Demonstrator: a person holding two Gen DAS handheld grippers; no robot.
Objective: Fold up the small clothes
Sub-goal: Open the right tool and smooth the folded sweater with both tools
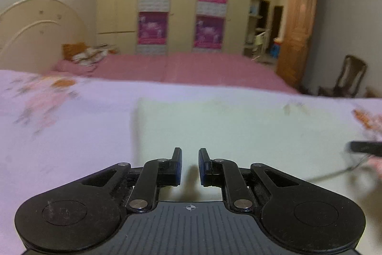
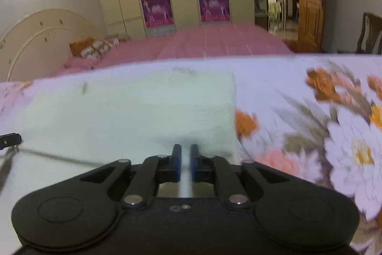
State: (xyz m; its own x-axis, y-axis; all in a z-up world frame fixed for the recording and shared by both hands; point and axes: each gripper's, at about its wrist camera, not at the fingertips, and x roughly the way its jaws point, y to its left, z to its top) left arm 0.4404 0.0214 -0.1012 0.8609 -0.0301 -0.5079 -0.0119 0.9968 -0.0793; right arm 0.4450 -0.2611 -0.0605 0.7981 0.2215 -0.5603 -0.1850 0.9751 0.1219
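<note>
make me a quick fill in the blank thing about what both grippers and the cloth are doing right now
1. The right gripper has its jaws closed on a fold of the pale ____ cloth.
2. The left gripper hovers over the cloth with its jaws ____.
3. The cloth lies on a bedsheet printed with ____.
4. Beyond it, the far bed has a ____ cover.

Missing words: green; open; flowers; pink

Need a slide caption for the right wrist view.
Right gripper pinching the near edge of a pale green cloth on a floral bedsheet.
</note>
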